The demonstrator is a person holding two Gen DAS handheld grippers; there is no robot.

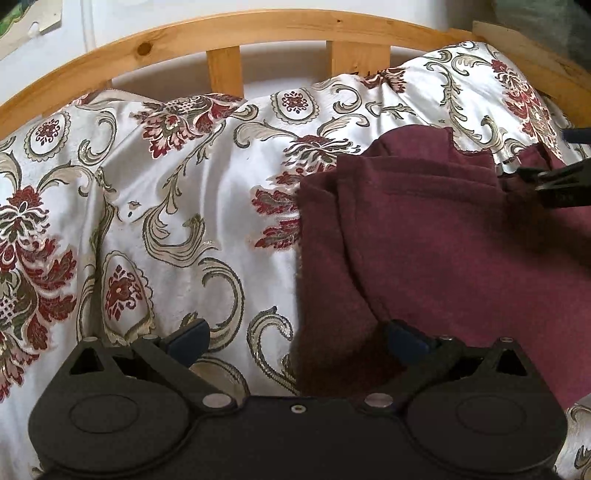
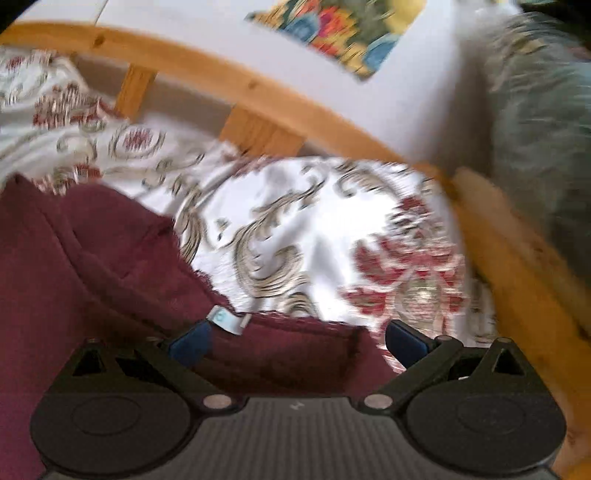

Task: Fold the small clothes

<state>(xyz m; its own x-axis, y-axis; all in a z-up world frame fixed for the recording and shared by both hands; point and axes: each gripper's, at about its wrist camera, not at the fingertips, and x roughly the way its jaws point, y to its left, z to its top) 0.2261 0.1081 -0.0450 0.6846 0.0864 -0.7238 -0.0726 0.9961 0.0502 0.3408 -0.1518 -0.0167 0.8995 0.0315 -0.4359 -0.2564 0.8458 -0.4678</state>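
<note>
A maroon garment [image 1: 443, 243] lies partly folded on a floral bedspread [image 1: 166, 192]. My left gripper [image 1: 297, 341] is open, its fingers straddling the garment's left edge near its bottom corner. My right gripper [image 2: 295, 343] is open over the garment's [image 2: 110, 266] upper right edge, beside a small white and blue label [image 2: 227, 320]. The right wrist view is blurred by motion. The right gripper also shows in the left wrist view [image 1: 554, 184] at the far right, over the garment's top right part.
A wooden bed rail with slats [image 1: 258, 29] runs along the far side and turns down the right [image 2: 517, 288]. A white wall with a colourful picture [image 2: 343, 33] is behind. A grey-green fabric mass [image 2: 543, 147] sits at the far right.
</note>
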